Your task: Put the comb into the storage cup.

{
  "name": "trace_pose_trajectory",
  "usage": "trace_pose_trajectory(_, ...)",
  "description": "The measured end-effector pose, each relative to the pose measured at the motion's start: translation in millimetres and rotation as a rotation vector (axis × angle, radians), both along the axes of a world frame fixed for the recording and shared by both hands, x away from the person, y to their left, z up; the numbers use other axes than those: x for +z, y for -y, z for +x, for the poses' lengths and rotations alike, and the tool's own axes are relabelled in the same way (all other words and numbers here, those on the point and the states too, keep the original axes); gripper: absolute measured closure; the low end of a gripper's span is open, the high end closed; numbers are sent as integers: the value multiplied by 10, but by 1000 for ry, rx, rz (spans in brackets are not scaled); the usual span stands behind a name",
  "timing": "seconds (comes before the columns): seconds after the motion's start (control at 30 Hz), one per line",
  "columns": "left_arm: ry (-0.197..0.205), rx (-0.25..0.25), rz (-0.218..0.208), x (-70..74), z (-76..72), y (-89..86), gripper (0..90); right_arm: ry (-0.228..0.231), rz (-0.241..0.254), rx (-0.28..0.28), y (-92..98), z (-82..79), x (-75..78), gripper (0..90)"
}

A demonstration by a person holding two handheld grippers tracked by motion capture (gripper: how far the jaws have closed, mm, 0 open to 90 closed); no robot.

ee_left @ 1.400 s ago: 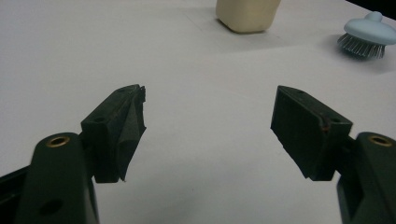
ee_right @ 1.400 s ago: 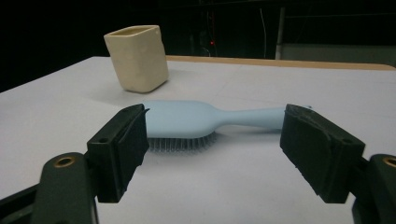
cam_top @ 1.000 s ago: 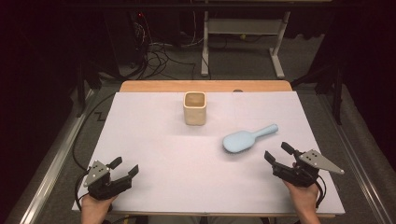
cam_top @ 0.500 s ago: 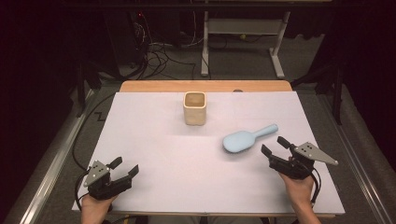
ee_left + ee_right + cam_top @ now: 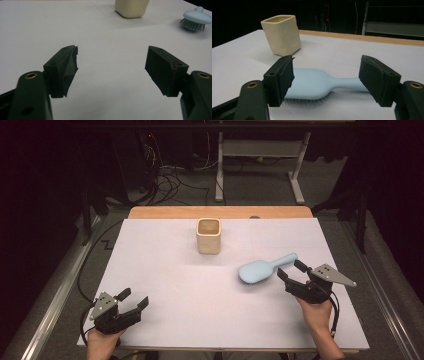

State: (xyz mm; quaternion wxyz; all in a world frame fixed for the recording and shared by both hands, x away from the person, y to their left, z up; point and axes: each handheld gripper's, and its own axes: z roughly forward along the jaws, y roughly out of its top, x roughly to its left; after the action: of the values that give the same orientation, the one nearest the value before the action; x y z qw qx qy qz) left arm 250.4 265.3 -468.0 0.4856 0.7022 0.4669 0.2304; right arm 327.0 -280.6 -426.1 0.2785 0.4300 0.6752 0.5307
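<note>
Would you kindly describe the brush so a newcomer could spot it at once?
Start at the white table, then find the beige cup near its far edge. Nearer and to the right lies the brush, bristles down: the one pale blue thing, just ahead of the right claw.

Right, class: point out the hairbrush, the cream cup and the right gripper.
hairbrush [image 5: 256,271], high view, on the back of its head.
cream cup [image 5: 208,242], high view, on its front wall.
right gripper [image 5: 291,269], high view, between its jaw tips.

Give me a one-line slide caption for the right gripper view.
Open right tongs straddle the handle of a light blue plastic hairbrush lying bristles-down, a cream square ceramic cup behind.
</note>
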Motion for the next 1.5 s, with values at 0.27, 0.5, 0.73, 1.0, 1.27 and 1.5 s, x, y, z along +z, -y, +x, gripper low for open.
trace_pose_trajectory(0.27, 2, 6, -13, 2, -2, 2, 263, 7, -9, -3, -15, 101, 71, 290)
trace_pose_trajectory(0.5, 1, 7, -12, 2, 0, 4, 263, -1, -14, -6, -31, 198, 120, 291)
trace_pose_trajectory(0.73, 1, 7, -11, 2, 0, 6, 262, -10, -18, -4, -51, 284, 164, 293)
trace_pose_trajectory(1.0, 1, 2, -9, 3, 4, 8, 262, -16, -28, -1, -82, 387, 228, 292)
trace_pose_trajectory(1.27, 4, -3, -5, 7, 2, 10, 263, -42, -57, 1, -87, 483, 259, 291)
trace_pose_trajectory(1.5, 5, -7, -6, 8, 0, 14, 263, -71, -66, -10, -70, 570, 279, 313)
